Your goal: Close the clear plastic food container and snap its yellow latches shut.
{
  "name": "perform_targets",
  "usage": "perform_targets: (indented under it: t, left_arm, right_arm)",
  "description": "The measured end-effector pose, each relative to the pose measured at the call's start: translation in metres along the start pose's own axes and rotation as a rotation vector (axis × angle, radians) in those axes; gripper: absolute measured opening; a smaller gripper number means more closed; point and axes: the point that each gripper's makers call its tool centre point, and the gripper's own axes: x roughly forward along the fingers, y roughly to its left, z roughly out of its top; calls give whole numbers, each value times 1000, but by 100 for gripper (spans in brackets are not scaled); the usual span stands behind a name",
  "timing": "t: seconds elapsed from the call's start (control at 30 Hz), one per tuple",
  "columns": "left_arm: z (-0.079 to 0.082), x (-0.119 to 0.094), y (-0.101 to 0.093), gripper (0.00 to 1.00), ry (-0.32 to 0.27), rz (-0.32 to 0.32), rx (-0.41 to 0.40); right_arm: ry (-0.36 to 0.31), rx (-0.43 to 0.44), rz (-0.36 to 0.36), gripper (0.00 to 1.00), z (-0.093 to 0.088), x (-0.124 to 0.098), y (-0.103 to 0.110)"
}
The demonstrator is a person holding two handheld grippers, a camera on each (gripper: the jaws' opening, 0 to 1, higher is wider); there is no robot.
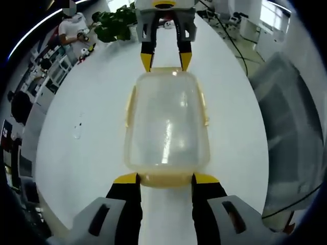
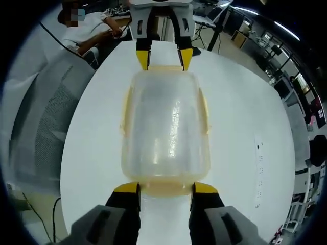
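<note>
On the white bench [image 1: 92,132], the clear plastic food container [image 1: 166,122] sits lidded between both grippers. Left gripper [image 1: 166,178] at 6 o'clock and right gripper [image 2: 166,187] at 12 hold jaws wide, tips touching its yellow end latches [image 1: 166,179].

Bright, even light; glare on lid [image 1: 168,127]; fisheye-warped edges.

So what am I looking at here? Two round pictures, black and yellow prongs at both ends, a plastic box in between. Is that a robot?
No robot: a person holds a two-jaw tool in each hand, and each tool carries a wide-angle camera, which makes the pictures round. The left gripper rises from the bottom of its own view, facing the right gripper across the table. The right gripper view shows the reverse. Between them a clear container with yellow latches lies on a white table. Each gripper's tips sit open at one end of it; whether they touch is unclear.
</note>
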Motion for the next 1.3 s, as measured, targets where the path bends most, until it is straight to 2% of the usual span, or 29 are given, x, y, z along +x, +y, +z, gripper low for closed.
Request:
perform_targets:
  t: [0.63,1.3]
  left_arm:
    - [19,20,-4,35,-12,-20,-16]
    - [21,33,-1,35,-9,-47,-15]
  right_arm:
    - [5,10,41,34,-28,2,1]
    - [-1,33,61,35,-38,11,-1]
